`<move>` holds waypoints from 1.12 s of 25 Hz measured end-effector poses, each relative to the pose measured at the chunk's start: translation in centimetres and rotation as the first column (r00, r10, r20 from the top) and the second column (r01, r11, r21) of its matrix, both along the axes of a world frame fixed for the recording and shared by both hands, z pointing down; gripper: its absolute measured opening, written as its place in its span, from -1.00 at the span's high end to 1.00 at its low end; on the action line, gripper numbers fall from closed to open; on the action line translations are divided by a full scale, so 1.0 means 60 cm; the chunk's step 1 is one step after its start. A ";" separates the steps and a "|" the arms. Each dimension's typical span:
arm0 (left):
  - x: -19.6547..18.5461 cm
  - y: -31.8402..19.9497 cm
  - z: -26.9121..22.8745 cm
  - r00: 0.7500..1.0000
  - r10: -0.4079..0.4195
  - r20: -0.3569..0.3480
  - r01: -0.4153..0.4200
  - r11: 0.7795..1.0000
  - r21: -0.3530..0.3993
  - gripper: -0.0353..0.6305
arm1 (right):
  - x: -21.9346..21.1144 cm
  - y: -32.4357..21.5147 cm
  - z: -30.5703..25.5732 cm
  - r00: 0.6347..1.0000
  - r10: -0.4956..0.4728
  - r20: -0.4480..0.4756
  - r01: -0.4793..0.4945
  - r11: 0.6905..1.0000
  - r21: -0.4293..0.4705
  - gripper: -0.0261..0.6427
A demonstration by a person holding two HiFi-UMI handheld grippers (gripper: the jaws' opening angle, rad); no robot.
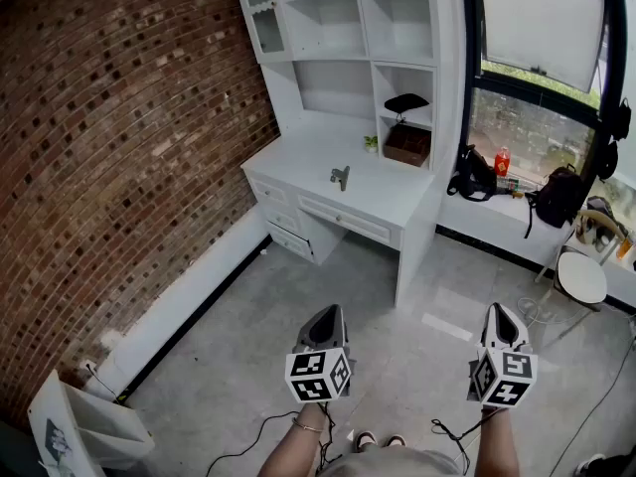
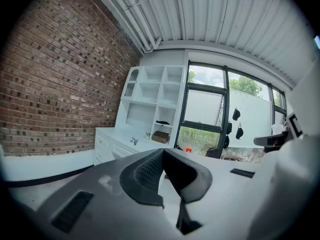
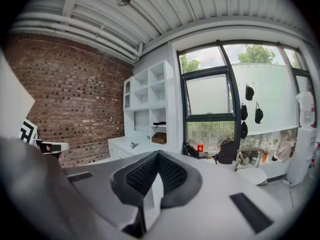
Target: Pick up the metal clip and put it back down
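Standing well back from the white desk (image 1: pixel 383 192), I list, left to right: left gripper (image 1: pixel 326 316), jaws closed on nothing, over the grey floor (image 1: pixel 397 296); metal clip (image 1: pixel 340 177), resting near the middle of the desk top, well apart from both grippers; right gripper (image 1: pixel 500 313), jaws likewise together and empty. Step in hand, as I judge it: the approach. I should walk up to the desk first, open one gripper's jaws wide before lowering, line them across the clip's narrow body, and close only once the pads bracket it.
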State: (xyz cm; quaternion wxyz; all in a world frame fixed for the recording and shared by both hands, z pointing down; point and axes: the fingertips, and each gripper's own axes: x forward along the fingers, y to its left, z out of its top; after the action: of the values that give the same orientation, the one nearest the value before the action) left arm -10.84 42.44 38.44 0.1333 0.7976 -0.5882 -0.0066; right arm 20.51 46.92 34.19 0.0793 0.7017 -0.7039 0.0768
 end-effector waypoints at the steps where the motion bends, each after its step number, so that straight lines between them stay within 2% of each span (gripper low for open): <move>1: -0.001 0.002 0.000 1.000 -0.001 0.002 0.001 1.000 -0.001 0.86 | -0.001 0.001 0.000 1.000 0.000 0.000 0.000 1.000 0.000 0.92; 10: -0.010 0.012 0.000 1.000 -0.018 0.021 0.018 1.000 0.010 0.86 | -0.005 0.004 -0.006 1.000 -0.010 -0.012 0.010 1.000 0.010 0.92; 17: 0.003 0.018 0.011 1.000 -0.005 -0.004 0.005 1.000 -0.014 0.86 | -0.006 0.005 0.021 0.999 -0.034 0.041 0.035 0.999 -0.033 0.92; 22: 0.008 0.016 0.005 1.000 0.022 0.014 -0.021 1.000 -0.022 0.85 | -0.005 0.005 0.024 0.998 -0.024 0.054 0.027 0.998 -0.049 0.92; 28: 0.000 0.015 0.001 1.000 0.012 0.027 -0.012 1.000 -0.013 0.84 | -0.011 0.007 0.016 0.998 -0.014 0.057 0.016 0.999 -0.040 0.92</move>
State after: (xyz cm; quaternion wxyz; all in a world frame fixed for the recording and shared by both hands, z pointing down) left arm -10.83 43.34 38.51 0.1304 0.8003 -0.5851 0.0086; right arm 19.82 47.32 35.13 0.0741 0.6921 -0.7094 0.1102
